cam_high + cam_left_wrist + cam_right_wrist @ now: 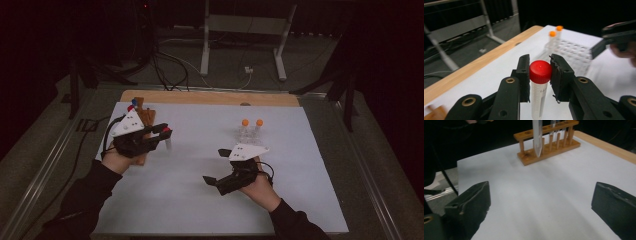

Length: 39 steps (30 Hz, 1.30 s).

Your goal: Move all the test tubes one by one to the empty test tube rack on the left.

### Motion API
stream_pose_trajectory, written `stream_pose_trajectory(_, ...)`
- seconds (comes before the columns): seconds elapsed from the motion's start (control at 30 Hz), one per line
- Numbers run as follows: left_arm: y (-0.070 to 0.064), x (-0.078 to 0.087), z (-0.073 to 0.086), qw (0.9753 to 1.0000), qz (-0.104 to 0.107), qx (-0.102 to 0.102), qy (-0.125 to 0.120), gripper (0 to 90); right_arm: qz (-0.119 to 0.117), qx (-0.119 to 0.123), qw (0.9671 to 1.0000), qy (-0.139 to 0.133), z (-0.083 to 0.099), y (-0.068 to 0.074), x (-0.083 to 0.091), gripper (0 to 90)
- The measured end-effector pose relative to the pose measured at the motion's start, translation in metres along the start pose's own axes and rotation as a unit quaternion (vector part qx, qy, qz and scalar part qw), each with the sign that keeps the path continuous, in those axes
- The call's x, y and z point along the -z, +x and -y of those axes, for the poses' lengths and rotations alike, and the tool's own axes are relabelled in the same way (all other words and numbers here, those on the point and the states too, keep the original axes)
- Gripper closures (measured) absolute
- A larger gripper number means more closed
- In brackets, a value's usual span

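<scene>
Looking down from the high view: left hand-held gripper (161, 131) is clamping a red-capped tube (167, 138) just off the wooden rack (145, 116) at the left edge of the white bench (200, 200). Right hand-held gripper (216, 165) is hovering with jaws spread, empty, near the clear rack (248, 135) carrying two orange-capped tubes (245, 122).

Left gripper view: jaws are pinching the red cap (540, 71); clear graduated body is hanging upright below it.

Right gripper view: jaws are standing wide apart; the tube's pointed tip (538, 147) is hanging in front of the wooden rack (549, 151).
</scene>
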<state>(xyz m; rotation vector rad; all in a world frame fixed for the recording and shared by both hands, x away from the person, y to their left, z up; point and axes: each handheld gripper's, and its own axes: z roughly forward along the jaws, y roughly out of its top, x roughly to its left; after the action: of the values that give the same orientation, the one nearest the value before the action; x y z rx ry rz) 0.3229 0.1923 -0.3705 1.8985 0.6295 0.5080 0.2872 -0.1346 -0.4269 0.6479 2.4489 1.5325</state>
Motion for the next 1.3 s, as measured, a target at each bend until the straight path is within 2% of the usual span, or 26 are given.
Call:
stream_pose_trajectory(0.1, 0.012, 0.007, 0.000, 0.9997, -0.020, 0.010, -0.004, 71.7, -0.003, -0.004, 1.0000, -0.006, 0.000, -0.001, 0.001, 0.8)
stream_pose_trajectory(0.17, 0.020, 0.011, 0.000, 0.9993, -0.034, 0.016, -0.005, 71.7, 0.003, -0.002, 1.0000, -0.005, 0.000, 0.000, 0.002, 0.8)
stream_pose_trajectory(0.33, 0.041, 0.022, 0.001, 0.9969, -0.071, 0.032, -0.013, 71.7, 0.001, 0.003, 1.0000, -0.003, 0.000, 0.001, 0.001, 0.8)
stream_pose_trajectory(0.5, 0.060, 0.030, 0.004, 0.9933, -0.106, 0.042, -0.013, 71.8, 0.000, 0.002, 1.0000, -0.003, 0.000, 0.000, 0.001, 0.8)
stream_pose_trajectory(0.67, 0.076, 0.035, 0.007, 0.9902, -0.129, 0.052, -0.011, 71.8, -0.002, 0.003, 1.0000, -0.002, 0.000, 0.001, 0.000, 0.8)
stream_pose_trajectory(0.8, 0.088, 0.037, 0.011, 0.9863, -0.154, 0.058, -0.013, 71.8, -0.003, 0.003, 1.0000, 0.000, 0.001, 0.000, 0.000, 0.8)
stream_pose_trajectory(1.1, 0.110, 0.027, 0.029, 0.9784, -0.188, 0.086, -0.007, 71.8, -0.002, 0.005, 1.0000, -0.001, 0.001, 0.001, 0.000, 0.8)
stream_pose_trajectory(1.3, 0.116, 0.019, 0.041, 0.9757, -0.196, 0.098, 0.004, 71.7, -0.002, 0.005, 1.0000, 0.001, 0.001, 0.001, 0.000, 0.9)
